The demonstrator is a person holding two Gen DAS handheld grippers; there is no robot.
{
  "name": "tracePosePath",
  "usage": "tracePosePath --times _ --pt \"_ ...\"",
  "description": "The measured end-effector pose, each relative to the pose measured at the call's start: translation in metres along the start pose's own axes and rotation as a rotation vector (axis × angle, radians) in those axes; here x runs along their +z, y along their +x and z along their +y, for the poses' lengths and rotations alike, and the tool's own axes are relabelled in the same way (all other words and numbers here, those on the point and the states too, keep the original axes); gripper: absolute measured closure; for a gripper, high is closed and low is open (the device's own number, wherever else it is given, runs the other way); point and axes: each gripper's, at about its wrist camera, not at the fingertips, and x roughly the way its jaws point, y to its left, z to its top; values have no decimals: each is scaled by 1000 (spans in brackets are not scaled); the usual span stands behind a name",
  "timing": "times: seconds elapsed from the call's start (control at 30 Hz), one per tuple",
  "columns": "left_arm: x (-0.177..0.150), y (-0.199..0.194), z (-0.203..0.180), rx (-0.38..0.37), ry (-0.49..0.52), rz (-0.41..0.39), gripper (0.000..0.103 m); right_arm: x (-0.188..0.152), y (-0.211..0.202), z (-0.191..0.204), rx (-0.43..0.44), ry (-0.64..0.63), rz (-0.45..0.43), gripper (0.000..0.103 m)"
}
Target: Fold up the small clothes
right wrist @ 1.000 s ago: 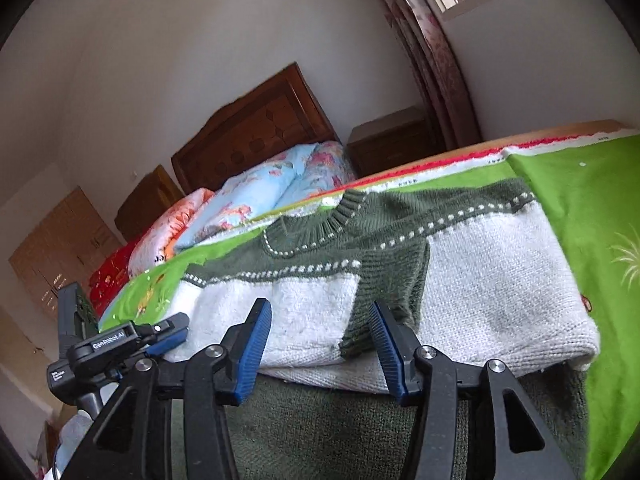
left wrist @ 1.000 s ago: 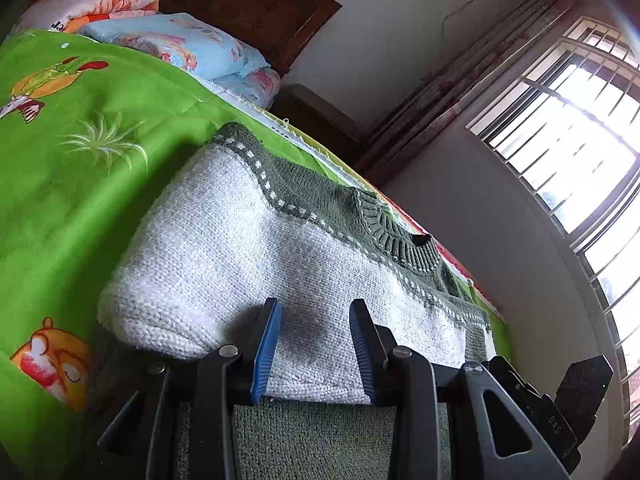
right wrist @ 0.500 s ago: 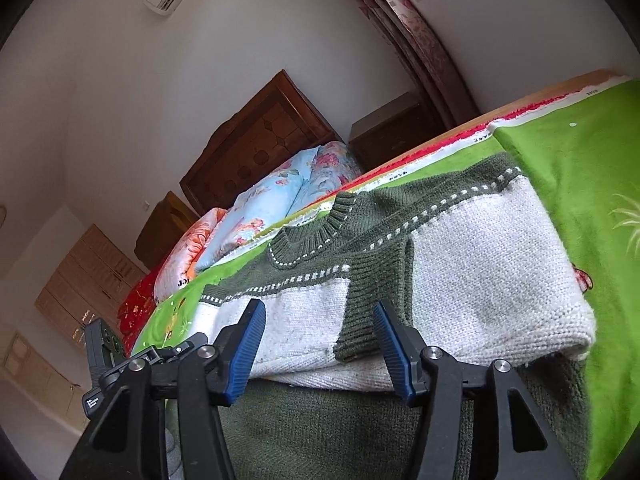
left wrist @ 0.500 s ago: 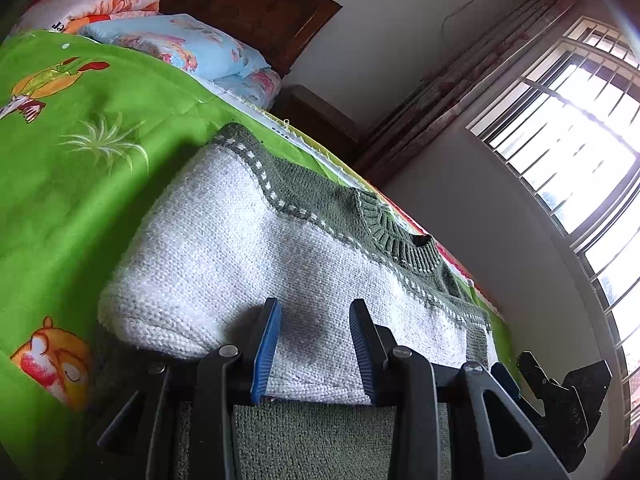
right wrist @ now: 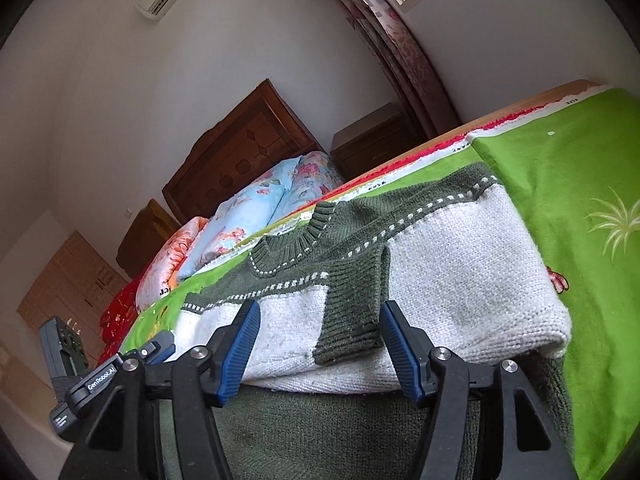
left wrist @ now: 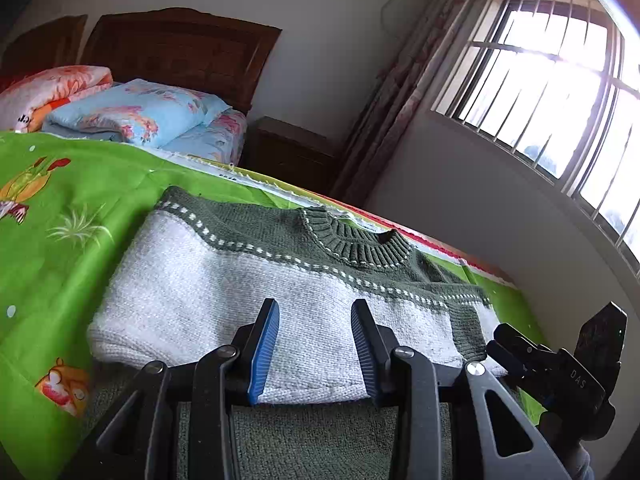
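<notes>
A small knitted sweater (left wrist: 224, 292), white with a dark green yoke and ribbed collar, lies folded on the green bedsheet (left wrist: 60, 260). My left gripper (left wrist: 314, 346) hovers open at the near folded edge, its blue pads apart and clear of the knit. The sweater's dark green lower part runs under the fingers. In the right wrist view the sweater (right wrist: 460, 272) has a green sleeve cuff (right wrist: 352, 308) folded over its front. My right gripper (right wrist: 318, 344) stands wide open just before that cuff, holding nothing. Each gripper's black body shows at the edge of the other's view.
Floral pillows and a folded quilt (left wrist: 132, 112) lie at the head of the bed before a wooden headboard (left wrist: 180, 52). A brown nightstand (left wrist: 292, 152) stands by the curtain. A barred window (left wrist: 560, 80) is on the right wall. The bed edge (right wrist: 520, 112) runs behind the sweater.
The left view has rolled towards level and risen a little, so the bed looks flatter. The right view has tilted slightly. The sweater lies as before and both grippers stay open.
</notes>
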Motion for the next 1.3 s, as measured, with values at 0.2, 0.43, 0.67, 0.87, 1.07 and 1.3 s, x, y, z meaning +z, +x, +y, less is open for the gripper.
tracePosePath --times 0.2,0.43,0.67,0.87,1.07,1.3 --pt "11 61 -29 99 154 137 64 -3 -6 -1 21 -14 -26 0" --pt "15 68 -6 -29 48 134 63 -2 -4 0 69 -7 -5 0" --pt "15 67 -2 -59 20 128 62 -1 -6 -6 103 29 -10 0" --pt "14 67 -4 -44 30 123 62 8 -5 -2 129 11 -8 0" --pt "14 67 -4 -42 29 121 62 56 25 10 14 -59 22 0" --pt "15 67 -3 -50 19 119 62 96 101 10 -52 -72 208 0"
